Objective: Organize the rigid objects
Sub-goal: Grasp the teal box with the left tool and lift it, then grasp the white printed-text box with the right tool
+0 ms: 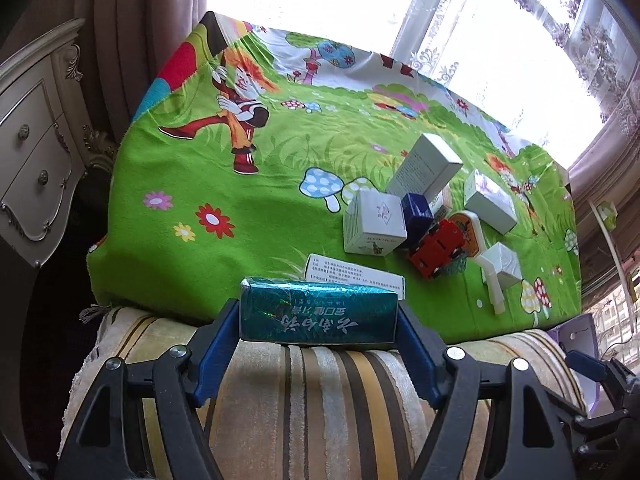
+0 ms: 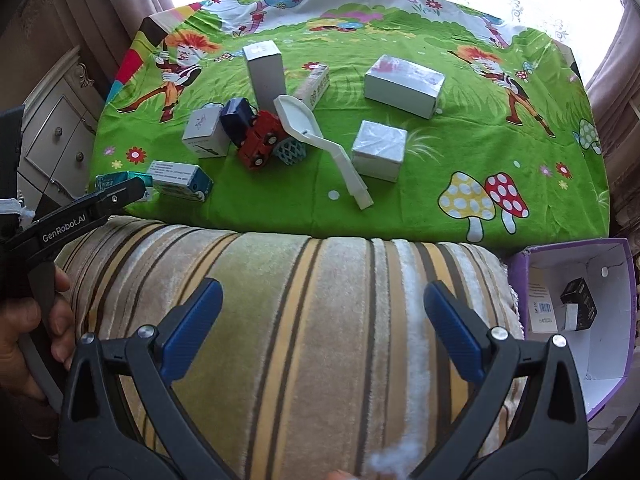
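My left gripper is shut on a teal foil-wrapped box, held at the near edge of the green cartoon cloth; it shows at the left of the right wrist view. My right gripper is open and empty over the striped cushion. On the cloth lie several white boxes, a flat printed box, a red toy truck, a blue box and a white scoop.
A purple-rimmed open box with a black box and papers in it stands at the right of the cushion. A cream dresser stands left. Curtains and a bright window are behind the cloth.
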### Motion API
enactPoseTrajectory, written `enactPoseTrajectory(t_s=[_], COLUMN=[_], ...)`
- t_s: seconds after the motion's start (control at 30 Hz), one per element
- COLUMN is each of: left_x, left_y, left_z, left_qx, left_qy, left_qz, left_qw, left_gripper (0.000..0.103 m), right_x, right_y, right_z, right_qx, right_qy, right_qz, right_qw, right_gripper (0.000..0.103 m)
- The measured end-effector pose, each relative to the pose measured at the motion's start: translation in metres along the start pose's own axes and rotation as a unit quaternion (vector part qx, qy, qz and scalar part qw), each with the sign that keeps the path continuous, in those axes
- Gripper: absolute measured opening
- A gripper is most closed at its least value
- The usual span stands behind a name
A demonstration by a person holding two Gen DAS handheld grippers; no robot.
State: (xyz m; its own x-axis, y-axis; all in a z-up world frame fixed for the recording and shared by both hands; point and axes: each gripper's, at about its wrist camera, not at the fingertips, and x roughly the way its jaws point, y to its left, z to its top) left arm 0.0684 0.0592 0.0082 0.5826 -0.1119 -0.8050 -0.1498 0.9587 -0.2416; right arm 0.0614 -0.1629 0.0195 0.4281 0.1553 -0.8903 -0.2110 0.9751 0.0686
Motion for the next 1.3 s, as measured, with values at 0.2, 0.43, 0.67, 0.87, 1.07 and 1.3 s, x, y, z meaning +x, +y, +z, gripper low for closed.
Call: enactPoseTrajectory(t_s=[0.2, 0.43, 0.67, 0.87, 1.07, 1.3], left_x=[-0.017, -0.029, -0.031, -0.031, -0.034, -0.029], left_y=[0.022, 0.058, 0.083, 0.096, 0.105, 0.101], left_z=[0.012, 0.019, 0.018, 0.013, 0.009, 0.009], left_qx=[-0.043, -0.112, -0.157, -0.187, -0.205, -0.197], left_qy=[-0.05, -0.095, -0.111, -0.119, -0.13, -0.126], left_qz=[-0.013, -0.029, -0.036, -0.038, -0.031, -0.022], left_qw=[0.9978, 0.9887, 0.9808, 0.9744, 0.9696, 0.9721], left_gripper=[0.075, 0.075, 0.075, 0.075, 0.075, 0.075], right_x=[0.014, 0.037, 0.059, 0.069, 0.083, 0.099], right_y=[0.037, 0.078, 0.107, 0.121, 0.13, 0.126], right_z=[0.021, 0.043, 0.057, 0.07, 0.08, 0.08], right_qx=[0.0, 0.003, 0.008, 0.014, 0.018, 0.02], right_qy=[0.001, 0.013, 0.026, 0.019, 0.023, 0.039], right_qz=[0.02, 0.026, 0.023, 0.015, -0.005, -0.02], right_qw=[1.0, 1.0, 0.999, 1.0, 1.0, 0.999], right_gripper=[0.101, 0.101, 0.101, 0.101, 0.101, 0.095])
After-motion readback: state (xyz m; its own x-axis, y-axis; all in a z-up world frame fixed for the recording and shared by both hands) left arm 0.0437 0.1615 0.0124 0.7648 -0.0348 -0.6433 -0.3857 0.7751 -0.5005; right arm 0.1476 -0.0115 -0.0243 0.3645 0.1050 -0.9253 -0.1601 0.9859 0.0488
